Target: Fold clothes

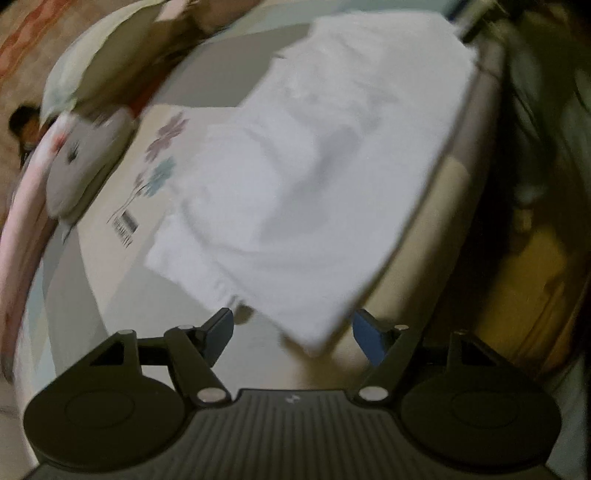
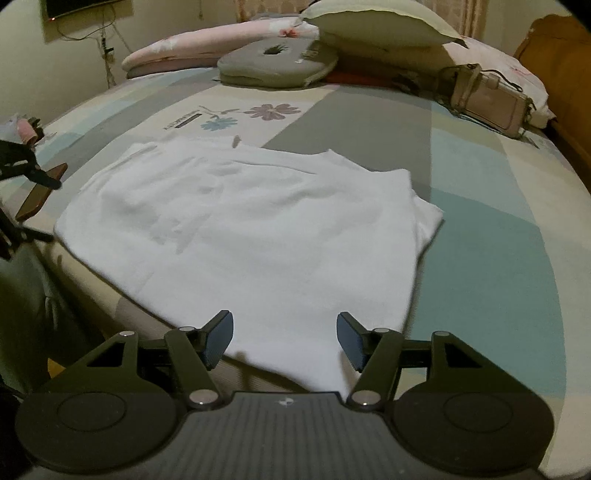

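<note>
While one white garment lies flat, both grippers — left, right — gape empty.

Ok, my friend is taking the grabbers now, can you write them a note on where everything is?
Left gripper: open, holding nothing, at a corner of the white shirt.
Right gripper: open, holding nothing, over the shirt's near edge.
The shirt lies spread on the bed, near its edge, with one side looking already turned in. Pillows, a grey cushion and a handbag sit at the far end.
Done: laid out, maybe one fold.
Left: the remaining folds.
</note>
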A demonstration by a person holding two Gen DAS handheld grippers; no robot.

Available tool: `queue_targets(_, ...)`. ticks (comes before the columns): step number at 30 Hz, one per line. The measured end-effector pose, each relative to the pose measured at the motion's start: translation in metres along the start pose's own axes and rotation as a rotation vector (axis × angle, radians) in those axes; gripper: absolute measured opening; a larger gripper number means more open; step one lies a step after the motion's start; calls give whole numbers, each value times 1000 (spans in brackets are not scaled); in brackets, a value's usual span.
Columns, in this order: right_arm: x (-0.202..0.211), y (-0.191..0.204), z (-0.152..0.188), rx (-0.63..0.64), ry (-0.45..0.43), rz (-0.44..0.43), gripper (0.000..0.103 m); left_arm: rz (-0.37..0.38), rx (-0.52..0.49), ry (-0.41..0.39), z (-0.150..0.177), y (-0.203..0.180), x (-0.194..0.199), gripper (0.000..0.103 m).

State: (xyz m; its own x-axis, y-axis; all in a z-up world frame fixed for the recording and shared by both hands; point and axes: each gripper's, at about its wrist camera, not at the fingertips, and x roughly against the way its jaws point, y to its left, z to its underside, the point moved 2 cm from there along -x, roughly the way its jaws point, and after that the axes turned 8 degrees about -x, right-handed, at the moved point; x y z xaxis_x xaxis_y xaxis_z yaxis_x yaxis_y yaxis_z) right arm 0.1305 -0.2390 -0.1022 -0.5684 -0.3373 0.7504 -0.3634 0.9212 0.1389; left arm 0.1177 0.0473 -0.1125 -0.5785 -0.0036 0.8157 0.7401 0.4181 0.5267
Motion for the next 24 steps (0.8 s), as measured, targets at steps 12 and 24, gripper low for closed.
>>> queue_targets(12,7,3,-8,6,-33,26,72,-77,77,-51,3,41,31,75)
queue_targets(24,-25,20,-3,-12,-27,42,75,110,396,-195,-28,56,-10,75)
